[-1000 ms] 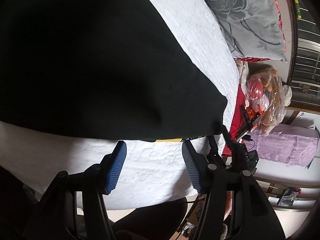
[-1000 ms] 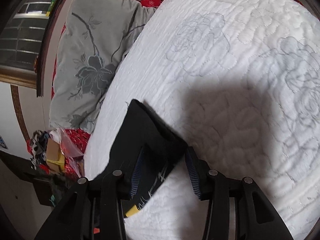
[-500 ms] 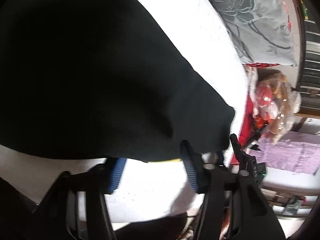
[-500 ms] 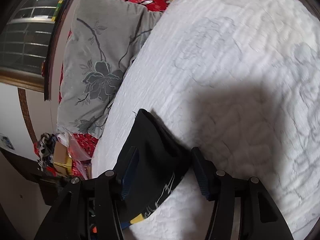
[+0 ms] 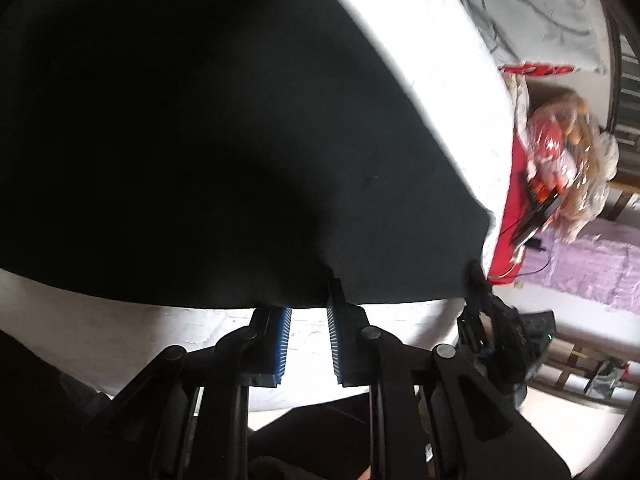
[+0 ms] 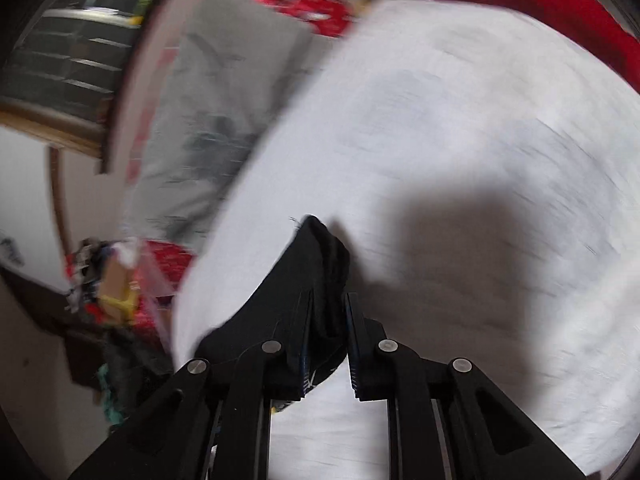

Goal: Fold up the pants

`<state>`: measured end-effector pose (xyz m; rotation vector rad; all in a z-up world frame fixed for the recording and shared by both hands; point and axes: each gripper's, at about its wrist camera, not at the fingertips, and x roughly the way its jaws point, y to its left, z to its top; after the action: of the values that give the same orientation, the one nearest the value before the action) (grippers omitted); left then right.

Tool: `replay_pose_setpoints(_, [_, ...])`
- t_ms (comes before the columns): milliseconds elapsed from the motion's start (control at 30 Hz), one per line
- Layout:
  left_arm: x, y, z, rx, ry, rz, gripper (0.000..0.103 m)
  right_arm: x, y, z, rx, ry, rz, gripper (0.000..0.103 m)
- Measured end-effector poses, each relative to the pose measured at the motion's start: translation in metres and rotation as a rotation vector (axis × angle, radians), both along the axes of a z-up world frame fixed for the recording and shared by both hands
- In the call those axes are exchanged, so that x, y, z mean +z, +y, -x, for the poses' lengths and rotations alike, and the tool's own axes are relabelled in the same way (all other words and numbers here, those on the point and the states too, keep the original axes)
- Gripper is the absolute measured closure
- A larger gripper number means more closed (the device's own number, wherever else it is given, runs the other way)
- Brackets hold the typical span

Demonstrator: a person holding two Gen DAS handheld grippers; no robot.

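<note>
Black pants [image 5: 200, 140] lie spread on a white quilted bed [image 5: 432, 72] and fill most of the left wrist view. My left gripper [image 5: 308, 300] is at their near hem; its blue pads are closing and pinch the puckered edge at the tips. In the right wrist view a bunched corner of the pants [image 6: 316, 252] stands up between the fingers of my right gripper [image 6: 328, 300], whose jaws are closing and press on it. The right gripper [image 5: 480, 292] also shows at the hem's right corner in the left view.
A grey flowered pillow [image 5: 540, 8] [image 6: 212, 120] lies at the head of the bed [image 6: 460, 140]. Beside the bed are a red cloth [image 5: 512, 232], a plastic-wrapped toy [image 5: 560, 148], a purple cover [image 5: 592, 268] and floor clutter [image 6: 108, 280].
Both pairs of jaws have narrowed onto the black fabric. The left gripper moved forward and down to the hem. The right view has shifted and blurred, with the corner still between the fingers.
</note>
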<state>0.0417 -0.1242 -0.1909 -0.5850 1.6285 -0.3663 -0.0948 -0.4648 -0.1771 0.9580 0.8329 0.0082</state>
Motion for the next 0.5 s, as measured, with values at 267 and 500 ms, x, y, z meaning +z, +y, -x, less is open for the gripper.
replay_pose_setpoints(267, [0.031, 0.013, 0.011, -0.130, -0.092, 0.030, 0.088, -0.004, -0.006, 0.010, -0.024, 0.039, 0.040, 0.078])
replay_pose_setpoints(500, [0.091, 0.113, -0.015, -0.053, -0.319, -0.033, 0.076, 0.037, -0.024, 0.012, -0.029, -0.037, 0.139, 0.066])
